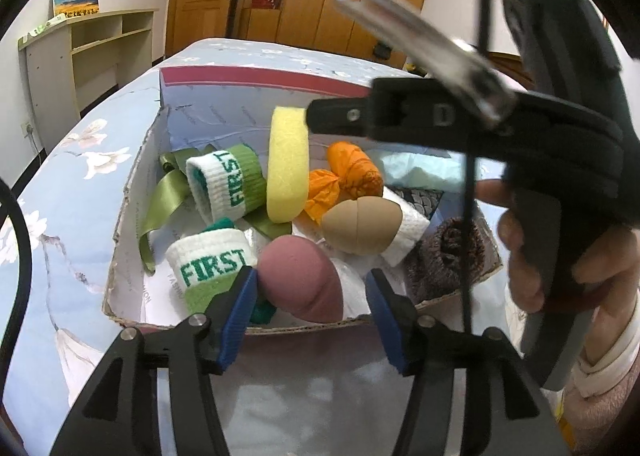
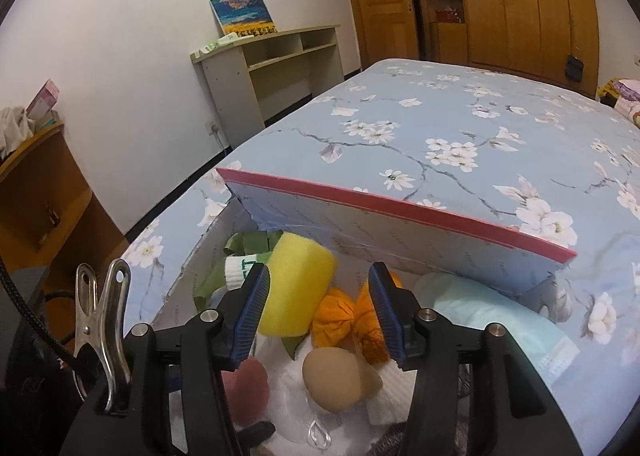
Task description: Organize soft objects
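My left gripper (image 1: 310, 288) hangs spread over the pink sponge (image 1: 300, 280) at the box's (image 1: 120, 216) near edge, likely my next pick. My right gripper (image 2: 318, 312), also spread and empty, hovers deeper by the yellow sponge (image 2: 298, 288). Only the left view shows both wristbands (image 1: 212, 264).

Bed with light blue sheet printed with white blossoms and grey branches (image 2: 460, 116) is seen in both views; same sheet (image 1: 76, 192) fills left side of left wrist view. Open shallow cardboard box with white lining and torn edges (image 1: 120, 224) is placed directly on sheet, near bed corner. Box lid with pink-red rim (image 2: 400, 212) is raised at far side, tilted back. Pile of pink and yellow fabric (image 2: 624, 96) is laid at far right edge of bed, well apart from box.
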The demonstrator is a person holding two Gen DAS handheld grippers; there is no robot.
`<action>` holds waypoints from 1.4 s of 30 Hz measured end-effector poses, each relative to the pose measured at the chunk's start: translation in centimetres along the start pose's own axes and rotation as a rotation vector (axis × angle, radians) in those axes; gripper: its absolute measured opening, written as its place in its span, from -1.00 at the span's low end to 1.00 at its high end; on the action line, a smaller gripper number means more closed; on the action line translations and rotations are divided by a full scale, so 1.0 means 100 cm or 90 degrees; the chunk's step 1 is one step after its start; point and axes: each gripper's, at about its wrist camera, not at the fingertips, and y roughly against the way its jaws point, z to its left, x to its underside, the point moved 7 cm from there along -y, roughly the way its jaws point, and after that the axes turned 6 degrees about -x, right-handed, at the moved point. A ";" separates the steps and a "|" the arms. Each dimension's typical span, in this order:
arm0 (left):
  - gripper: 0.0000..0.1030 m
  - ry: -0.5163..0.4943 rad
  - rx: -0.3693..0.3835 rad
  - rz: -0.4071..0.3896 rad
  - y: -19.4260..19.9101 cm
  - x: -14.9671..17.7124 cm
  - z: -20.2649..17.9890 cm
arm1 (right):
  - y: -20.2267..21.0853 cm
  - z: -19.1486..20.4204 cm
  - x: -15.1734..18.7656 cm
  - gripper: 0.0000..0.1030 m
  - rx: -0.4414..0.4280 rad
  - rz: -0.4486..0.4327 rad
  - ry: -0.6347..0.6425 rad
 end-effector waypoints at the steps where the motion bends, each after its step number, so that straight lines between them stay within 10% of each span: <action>1: 0.15 0.000 -0.001 0.000 0.001 0.000 0.000 | 0.003 -0.001 0.000 0.04 -0.001 -0.002 -0.002; 42: 0.16 0.003 -0.043 -0.043 0.071 0.013 0.005 | 0.112 0.015 0.076 0.04 0.054 -0.047 -0.050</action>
